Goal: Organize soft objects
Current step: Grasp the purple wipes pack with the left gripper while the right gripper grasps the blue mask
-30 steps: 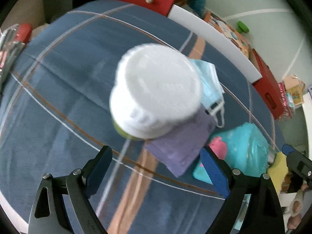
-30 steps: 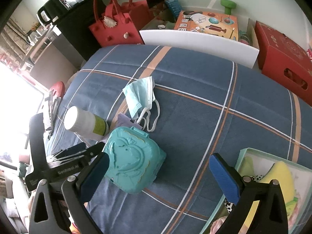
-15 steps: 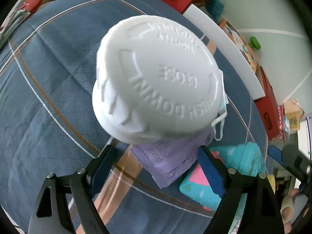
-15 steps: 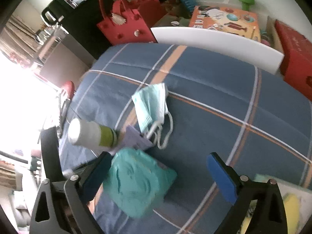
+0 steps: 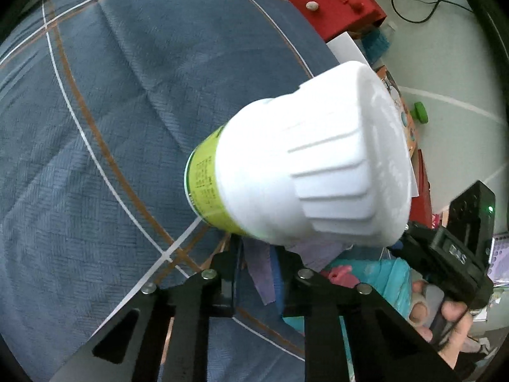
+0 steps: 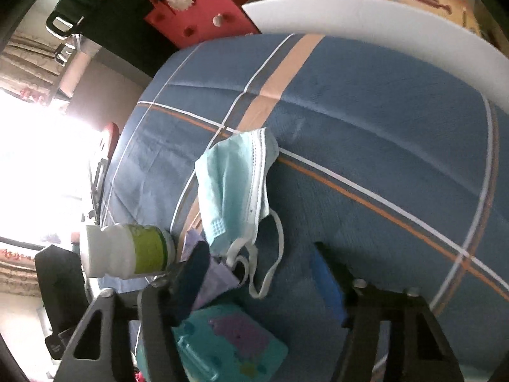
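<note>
My left gripper [image 5: 256,254] points down at the blue plaid bedspread [image 5: 95,127]. Its jaws are closing, and a thin purple packet [image 5: 259,273] is pinched between them. A white-capped bottle with a green label [image 5: 311,172] lies on its side just beyond the fingertips. My right gripper [image 6: 259,273] hovers low with its jaws closing. The ear loops of a light blue face mask [image 6: 235,187] and a corner of the purple packet [image 6: 216,280] lie between its fingers, untouched. A teal case [image 6: 222,343] sits under its frame.
A red felt bag [image 6: 197,19] and a white board [image 6: 366,19] stand past the bed's far edge. A hand [image 5: 445,315] holds the right gripper's black body [image 5: 445,254] at the right of the left wrist view. The teal case [image 5: 391,273] lies beside it.
The left gripper rolled and dropped, and its jaws closed from wide apart onto the purple packet. The right gripper came down and forward over the teal case toward the mask, jaws narrowing.
</note>
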